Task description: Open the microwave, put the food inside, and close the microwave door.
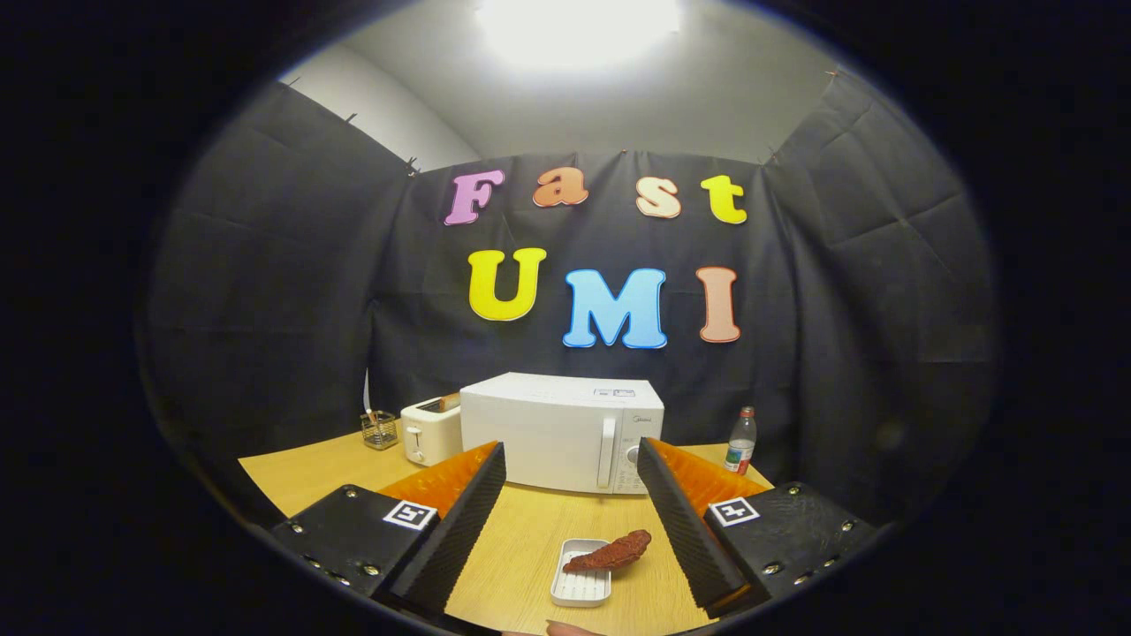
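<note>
A white microwave [560, 430] stands at the back of the wooden table [521, 530], its door shut and its vertical handle [606, 452] near the right side of the door. A brown piece of food [610, 553] lies across a small white ridged tray [581, 581] on the table, between my fingers and nearer the right one. My gripper [570, 512] is open, fingers spread wide on either side of the tray, touching nothing. The microwave is well beyond the fingertips.
A white toaster [430, 430] with bread in its slot stands left of the microwave. A small wire basket [379, 429] sits further left. A plastic bottle [740, 442] stands right of the microwave. Black cloth walls close the booth.
</note>
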Motion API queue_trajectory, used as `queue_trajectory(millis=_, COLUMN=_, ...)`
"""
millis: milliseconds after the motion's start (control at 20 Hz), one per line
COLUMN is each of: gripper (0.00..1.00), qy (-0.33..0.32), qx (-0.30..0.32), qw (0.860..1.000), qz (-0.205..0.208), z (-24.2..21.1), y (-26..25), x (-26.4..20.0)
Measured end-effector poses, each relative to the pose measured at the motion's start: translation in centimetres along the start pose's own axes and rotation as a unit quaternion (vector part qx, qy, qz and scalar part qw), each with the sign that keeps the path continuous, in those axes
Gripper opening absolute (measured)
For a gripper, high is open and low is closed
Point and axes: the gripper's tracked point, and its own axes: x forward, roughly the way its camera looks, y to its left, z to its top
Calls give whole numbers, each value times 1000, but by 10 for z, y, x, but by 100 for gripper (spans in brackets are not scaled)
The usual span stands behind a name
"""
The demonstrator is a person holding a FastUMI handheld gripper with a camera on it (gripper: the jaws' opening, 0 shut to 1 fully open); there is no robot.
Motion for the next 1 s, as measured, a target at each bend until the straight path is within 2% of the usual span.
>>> queue_trajectory(millis=400, gripper=96, qy=-5, qx=4, qw=1000, qz=-8, z=-4, y=-9, x=27)
queue_trajectory(millis=600, gripper=96, qy=4, qx=16, qw=1000, qz=-13, z=-15, y=-16, x=59)
queue_trajectory(millis=1000, gripper=96, qy=15, qx=-4, qw=1000, qz=-27, z=-42, y=-24, x=142)
